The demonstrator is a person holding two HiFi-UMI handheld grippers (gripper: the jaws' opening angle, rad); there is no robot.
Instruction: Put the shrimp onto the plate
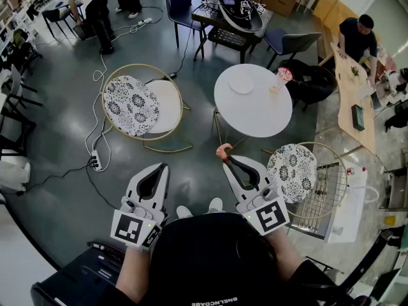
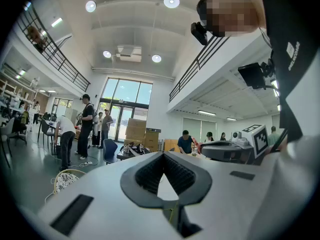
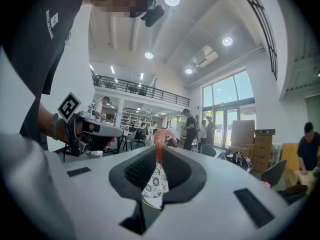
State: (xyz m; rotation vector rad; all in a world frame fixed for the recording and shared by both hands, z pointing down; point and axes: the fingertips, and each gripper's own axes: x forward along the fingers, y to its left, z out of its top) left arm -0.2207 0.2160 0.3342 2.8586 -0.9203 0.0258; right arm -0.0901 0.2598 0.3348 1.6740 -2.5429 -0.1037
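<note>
We look down on a grey polished floor [image 1: 57,139] where a person stands with a two-jaw tool in each hand, facing a round white table [image 1: 261,113]. Two gold wire-frame chairs flank it, one with a black-and-white patterned cushion at the left [image 1: 131,105] and another with the same pattern at the right [image 1: 292,171].

The white left gripper [image 1: 162,169] is held level over the floor. In its own view we see the left gripper [image 2: 162,154] with its ribbed black pads drawn together at the tips and nothing between them.

The white right gripper [image 1: 225,159] points toward the table. Its jaws are clamped on a curled pinkish-orange shrimp [image 1: 222,150], which sticks out beyond the tips. In the right gripper view the same shrimp [image 3: 159,136] stands upright, pinched between the dark pads of the right gripper [image 3: 159,150], and the patterned cushion shows through the gap below.

A small round white plate [image 1: 241,83] lies on the far half of the table, bare. We find the shrimp in the air, just short of the table's near edge and well apart from the plate
</note>
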